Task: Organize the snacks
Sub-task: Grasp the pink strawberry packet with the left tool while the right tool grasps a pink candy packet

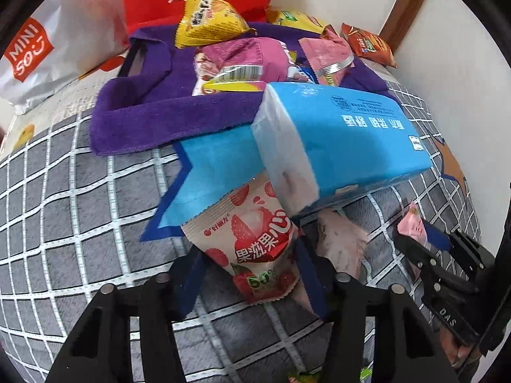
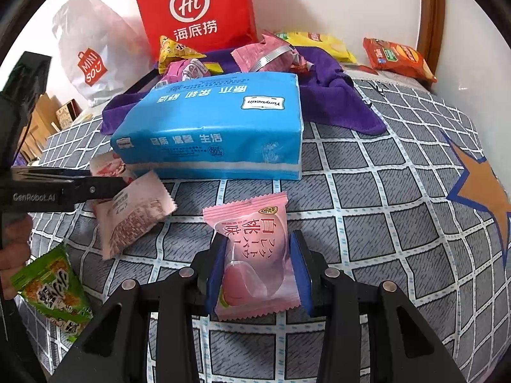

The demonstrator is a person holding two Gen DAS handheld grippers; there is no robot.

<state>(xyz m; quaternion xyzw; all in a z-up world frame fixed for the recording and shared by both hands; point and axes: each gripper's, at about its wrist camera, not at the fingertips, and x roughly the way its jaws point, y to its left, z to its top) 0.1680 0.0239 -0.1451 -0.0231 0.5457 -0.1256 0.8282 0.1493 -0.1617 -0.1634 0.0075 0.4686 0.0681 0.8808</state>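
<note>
Nearest, on the checked cover (image 2: 367,191): two grippers, each closed on one packet. Right gripper (image 2: 258,239): blue pads pressed on both sides of one pink peach packet (image 2: 255,255), held over the cover's near middle. Left gripper (image 1: 249,268): pads against both edges of one strawberry packet (image 1: 255,245), tilted, its top tucked under the tissue pack.

Just beside the strawberry packet, flat on the cover: one pale pink packet (image 2: 134,214). At the near left edge of the right view: one green packet (image 2: 51,290), next to a person's hand (image 2: 12,255); whether held by it cannot be told.

Printed on the cover: two stars, one blue star (image 1: 204,178) under the strawberry packet and the tissue pack, one orange star (image 2: 479,188) towards the right edge.

Mid-cover: one blue tissue pack (image 2: 217,127), lying across the front edge of the purple cloth bag (image 2: 338,102).

On the purple cloth bag: three packets, namely one yellow triangular packet (image 1: 207,22), one magenta packet (image 1: 236,57) and one pink packet with a silver band (image 2: 265,54).

Past the bag, towards the far right corner: one yellow bag (image 2: 319,43) and one orange-red packet (image 2: 399,57).

Farthest, upright against the wall at the far edge: two carrier bags, one red bag (image 2: 198,6) and one white bag (image 2: 89,51), side by side.
</note>
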